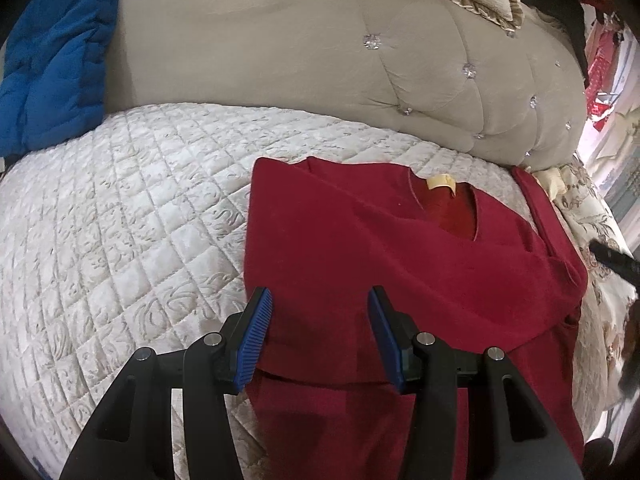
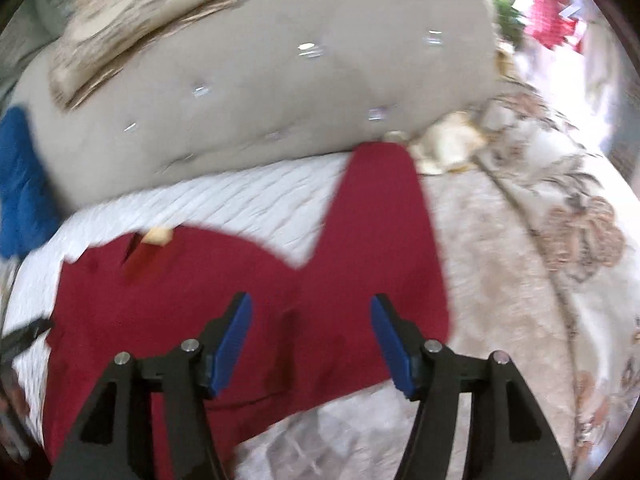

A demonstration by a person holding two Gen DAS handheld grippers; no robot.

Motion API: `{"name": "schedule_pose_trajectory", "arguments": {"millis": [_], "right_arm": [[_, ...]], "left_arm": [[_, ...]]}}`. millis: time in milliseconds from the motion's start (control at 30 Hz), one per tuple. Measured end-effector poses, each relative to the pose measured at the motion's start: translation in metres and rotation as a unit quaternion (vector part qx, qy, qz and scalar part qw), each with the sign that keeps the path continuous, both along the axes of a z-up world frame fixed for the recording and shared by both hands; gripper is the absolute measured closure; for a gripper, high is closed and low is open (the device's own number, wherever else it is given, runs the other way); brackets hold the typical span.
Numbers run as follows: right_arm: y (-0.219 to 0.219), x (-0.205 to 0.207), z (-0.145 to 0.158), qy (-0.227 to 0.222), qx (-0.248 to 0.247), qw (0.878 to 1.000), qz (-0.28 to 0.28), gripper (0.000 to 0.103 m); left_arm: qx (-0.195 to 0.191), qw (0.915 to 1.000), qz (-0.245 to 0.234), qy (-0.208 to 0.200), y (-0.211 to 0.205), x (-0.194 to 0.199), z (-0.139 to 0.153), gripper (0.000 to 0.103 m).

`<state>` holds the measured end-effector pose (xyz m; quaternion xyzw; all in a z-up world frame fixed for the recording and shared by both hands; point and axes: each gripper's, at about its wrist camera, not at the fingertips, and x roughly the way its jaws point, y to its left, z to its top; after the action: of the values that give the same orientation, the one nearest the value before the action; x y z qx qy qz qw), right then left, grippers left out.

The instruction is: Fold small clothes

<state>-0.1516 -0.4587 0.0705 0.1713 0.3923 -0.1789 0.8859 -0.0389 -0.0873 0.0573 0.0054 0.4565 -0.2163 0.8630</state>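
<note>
Red sweater spread on a quilted bed, both hand-held grippers hovering wide over it.

At far left a blue jacket [image 1: 52,60] leans by the beige tufted headboard [image 1: 320,60]. The left hand-held gripper [image 1: 320,312] is spread wide, holding nothing, over the red sweater [image 1: 380,240] lying flat on the white quilt [image 1: 120,208]. The right hand-held gripper [image 2: 310,318] also gapes empty above the sweater, whose one sleeve [image 2: 384,200] reaches toward the headboard; the right view is blurred.

Whole right wrist view smeared by motion blur. Red sweater [image 1: 400,248] cut off at the bottom edge, its hem unseen. Blue quilted item [image 1: 52,60] cropped at left.
</note>
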Motion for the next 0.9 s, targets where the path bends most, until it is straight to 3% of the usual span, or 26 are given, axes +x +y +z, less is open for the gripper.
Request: {"name": "schedule_pose_trajectory", "arguments": {"millis": [100, 333, 433, 567, 600, 633, 667, 700, 800, 900], "right_arm": [[-0.018, 0.016, -0.004, 0.009, 0.011, 1.000, -0.017, 0.038], [-0.030, 0.093, -0.029, 0.054, -0.017, 0.998, -0.011, 0.038], [-0.039, 0.121, -0.044, 0.080, -0.040, 0.995, -0.033, 0.038], [-0.060, 0.138, -0.064, 0.094, -0.024, 0.993, -0.061, 0.038], [-0.060, 0.139, -0.063, 0.089, -0.038, 0.994, -0.057, 0.043], [-0.060, 0.140, -0.063, 0.094, -0.051, 0.993, -0.050, 0.062], [-0.061, 0.138, -0.060, 0.096, -0.054, 0.993, -0.041, 0.072], [-0.064, 0.134, -0.056, 0.092, -0.043, 0.994, -0.036, 0.094], [-0.076, 0.114, -0.039, 0.076, -0.036, 0.996, -0.034, 0.097], [-0.085, 0.070, -0.006, 0.017, -0.006, 0.999, -0.037, 0.097]], "left_arm": [[0.003, 1.0000, -0.004, -0.001, -0.002, -0.001, -0.001, 0.075], [0.009, 0.9999, -0.011, 0.002, -0.003, 0.004, -0.007, 0.075], [0.014, 0.9998, -0.017, 0.000, -0.003, 0.005, -0.009, 0.075], [0.021, 0.9996, -0.021, -0.005, -0.003, 0.008, -0.011, 0.075], [0.022, 0.9995, -0.021, -0.006, -0.003, 0.008, -0.011, 0.075], [0.023, 0.9995, -0.020, -0.006, -0.003, 0.009, -0.011, 0.075], [0.022, 0.9996, -0.018, -0.006, -0.001, 0.010, -0.011, 0.075], [0.021, 0.9996, -0.018, -0.006, 0.000, 0.011, -0.011, 0.075], [0.012, 0.9999, -0.009, -0.005, 0.006, 0.014, -0.007, 0.075], [0.001, 0.9999, 0.000, -0.011, 0.014, 0.014, -0.001, 0.075]]}}
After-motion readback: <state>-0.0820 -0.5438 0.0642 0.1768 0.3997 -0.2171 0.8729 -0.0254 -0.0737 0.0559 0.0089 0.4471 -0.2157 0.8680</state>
